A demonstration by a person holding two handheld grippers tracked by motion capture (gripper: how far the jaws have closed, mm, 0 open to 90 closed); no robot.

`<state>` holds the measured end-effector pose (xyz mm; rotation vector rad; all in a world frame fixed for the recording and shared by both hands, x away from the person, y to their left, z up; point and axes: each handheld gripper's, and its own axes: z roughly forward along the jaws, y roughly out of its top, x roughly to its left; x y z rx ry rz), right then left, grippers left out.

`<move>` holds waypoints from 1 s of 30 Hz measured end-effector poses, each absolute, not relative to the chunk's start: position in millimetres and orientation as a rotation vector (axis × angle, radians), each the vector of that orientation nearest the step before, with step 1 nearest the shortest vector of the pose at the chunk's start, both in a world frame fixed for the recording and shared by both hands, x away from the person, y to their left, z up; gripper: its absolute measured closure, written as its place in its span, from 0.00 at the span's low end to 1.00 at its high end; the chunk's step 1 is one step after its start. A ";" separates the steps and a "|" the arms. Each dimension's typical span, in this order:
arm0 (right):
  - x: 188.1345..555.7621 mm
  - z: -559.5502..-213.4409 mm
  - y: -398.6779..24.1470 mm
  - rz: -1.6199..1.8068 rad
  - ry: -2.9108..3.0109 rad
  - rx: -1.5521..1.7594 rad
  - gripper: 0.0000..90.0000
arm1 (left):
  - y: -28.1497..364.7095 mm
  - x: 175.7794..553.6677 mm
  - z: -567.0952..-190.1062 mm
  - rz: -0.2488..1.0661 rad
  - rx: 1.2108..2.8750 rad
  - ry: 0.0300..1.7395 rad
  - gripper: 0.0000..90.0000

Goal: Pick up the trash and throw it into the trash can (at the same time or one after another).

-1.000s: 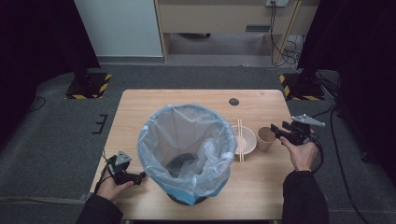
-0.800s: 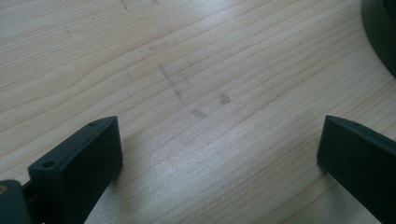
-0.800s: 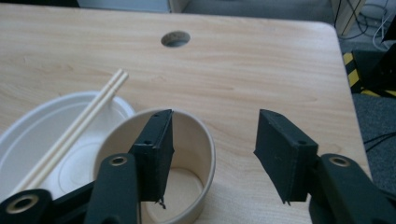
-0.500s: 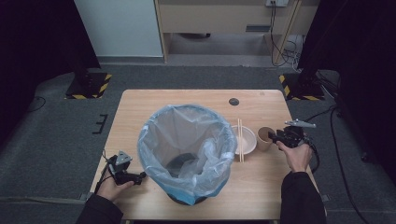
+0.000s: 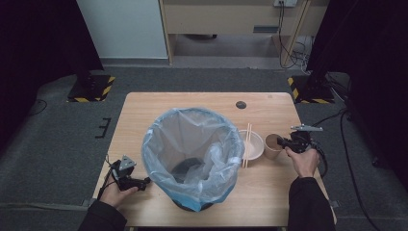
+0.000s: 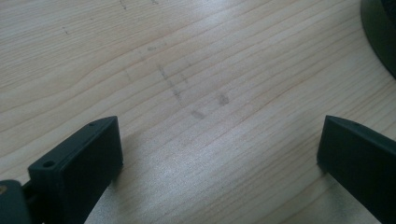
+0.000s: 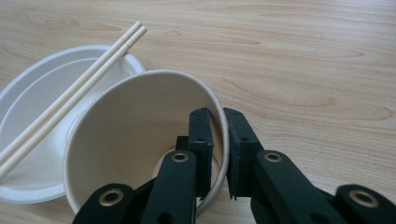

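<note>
A brown paper cup stands on the table to the right of a white bowl. A pair of chopsticks lies across that bowl. My right gripper is shut on the paper cup's rim, one jaw inside the cup and one outside. My left gripper rests low over bare wood at the table's front left, open with nothing between its jaws.
A bin lined with a pale blue bag stands in the middle of the wooden table; its dark base edges the left gripper view. A small dark disc lies near the far edge.
My right gripper has moved left and down to the paper cup and shut on its rim. The left gripper has stayed put.
</note>
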<state>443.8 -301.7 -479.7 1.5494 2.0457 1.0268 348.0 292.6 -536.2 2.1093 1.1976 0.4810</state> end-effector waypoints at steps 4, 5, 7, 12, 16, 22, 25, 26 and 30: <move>442.1 -473.3 -304.2 1.041 2.017 1.537 0.92 | 292.6 348.0 -536.2 0.481 2.109 1.197 0.00; 441.4 -471.4 -304.7 1.050 2.008 1.540 0.92 | 292.6 348.0 -536.2 0.481 2.109 1.197 0.00; 440.5 -468.4 -305.9 1.063 1.992 1.538 0.92 | 292.6 348.0 -536.2 0.481 2.109 1.197 0.00; 436.2 -455.1 -310.0 1.122 1.931 1.532 0.92 | 292.6 348.0 -536.2 0.481 2.110 1.197 0.00; 431.7 -441.5 -313.2 1.174 1.883 1.514 0.92 | 292.5 348.0 -536.2 0.481 2.110 1.197 0.00; 426.3 -426.8 -315.1 1.229 1.839 1.488 0.92 | 292.3 348.1 -536.2 0.480 2.110 1.196 0.00; 422.0 -415.0 -315.5 1.272 1.806 1.463 0.92 | 292.2 348.1 -536.2 0.480 2.110 1.196 0.00; 422.0 -415.0 -315.5 1.272 1.806 1.463 0.92 | 292.1 348.1 -536.2 0.480 2.110 1.195 0.00; 415.7 -399.0 -316.7 1.329 1.755 1.428 0.92 | 291.9 348.1 -536.3 0.481 2.110 1.194 0.00</move>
